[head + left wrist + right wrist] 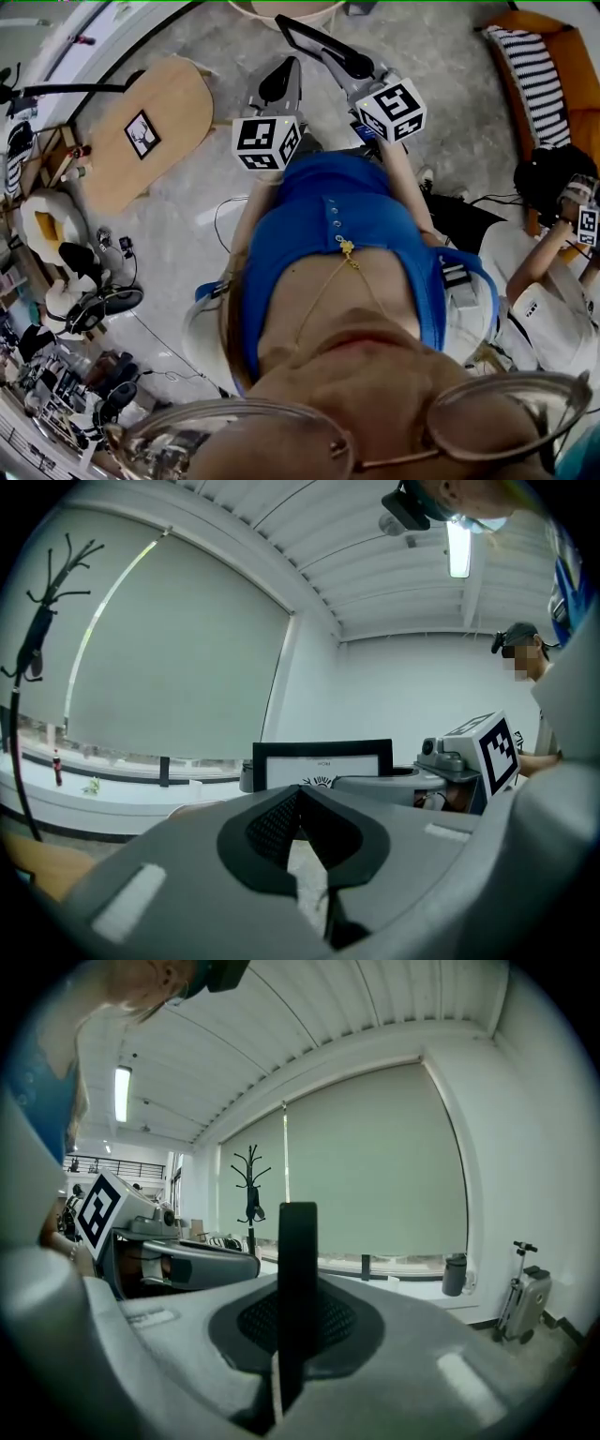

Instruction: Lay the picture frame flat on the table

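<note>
- Head view shows the table point(173, 103) well off to the left of both grippers. A second frame point(142, 134) with a deer print lies flat on it.
- The frame point(297, 1269) is in the air, away from the table. It stands upright and edge-on between the jaws of the right gripper point(296, 1327), which pinch it.
- The left gripper point(302, 808) is pressed together on nothing. In its view the frame faces it, just beside the right gripper's nose.
- Step in hand, as I judge it: carrying the frame toward the table. The laying down has not begun.
- The next move calls for reaching bare wood clear of the second frame and tipping the frame from upright to level. It should then be lowered until its back rests, and only then let go.
- Writing: a short line of small print sits above a motif in the frame's picture, too small to read. Each cube point(392, 111) bears only black-and-white squares. No brand shows.
</note>
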